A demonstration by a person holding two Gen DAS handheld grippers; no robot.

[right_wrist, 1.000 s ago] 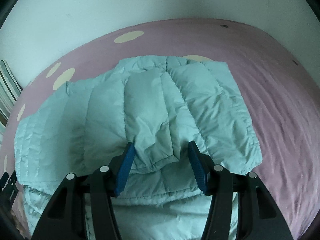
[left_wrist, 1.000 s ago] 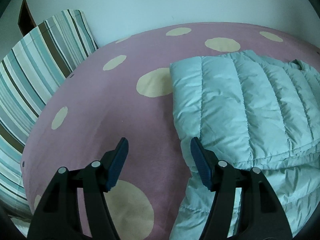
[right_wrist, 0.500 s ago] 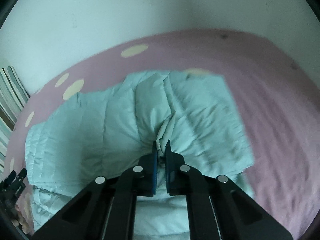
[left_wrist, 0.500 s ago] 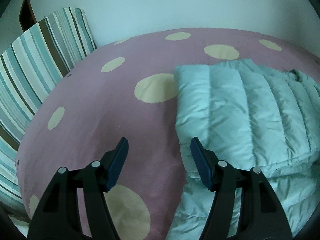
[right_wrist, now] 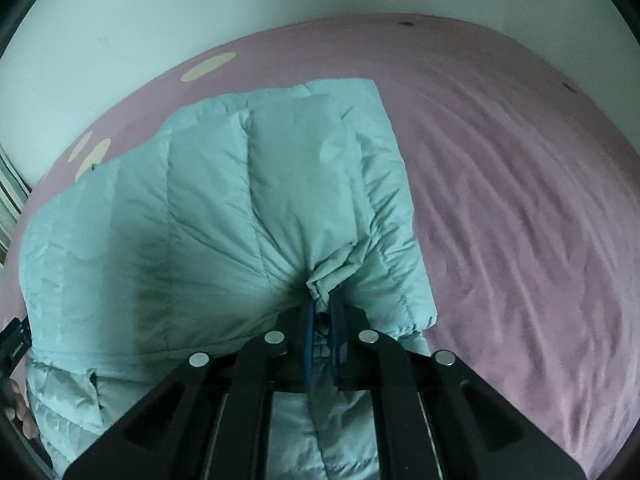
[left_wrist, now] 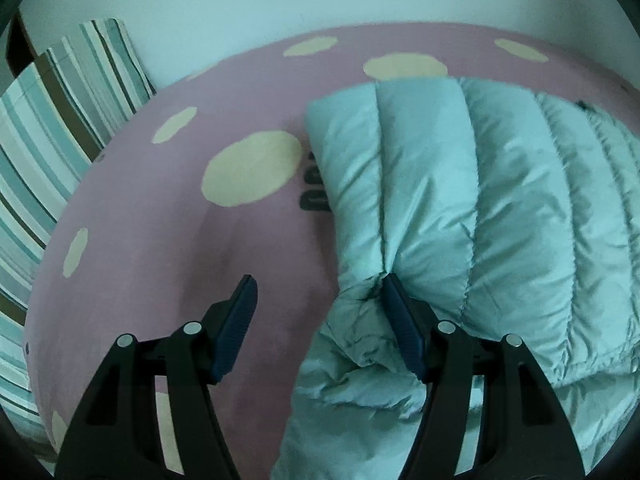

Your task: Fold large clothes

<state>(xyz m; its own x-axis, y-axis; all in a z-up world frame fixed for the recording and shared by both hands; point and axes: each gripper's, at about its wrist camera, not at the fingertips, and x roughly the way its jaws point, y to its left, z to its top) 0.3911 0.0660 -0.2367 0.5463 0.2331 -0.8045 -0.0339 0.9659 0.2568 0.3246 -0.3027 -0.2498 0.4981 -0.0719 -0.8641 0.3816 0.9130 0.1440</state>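
Here the pale mint quilted puffer jacket (right_wrist: pixel 248 216) lies on the pink cream-dotted bed (right_wrist: pixel 520 208). The right claw (right_wrist: pixel 320 312) is clamped on its bunched edge, at six o'clock, apparently to lift a fold. The left claw (left_wrist: pixel 316 312) gapes half-wide, holding nothing, astride the jacket's nine-o'clock edge, likely to match that grip.

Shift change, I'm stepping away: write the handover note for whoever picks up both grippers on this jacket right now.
Right gripper: shut on a pinch of the puffer jacket near its front edge.
Left gripper: open; its right-hand finger touches the jacket's left edge, nothing held.
Jacket lies on the pink spotted bedsheet, striped pillows at the far left.
Done: a top layer already lies folded over the rest; one side gripped.
Left: close the left gripper on the edge, then probably lift both and fold over; how many folds remain is unclear.
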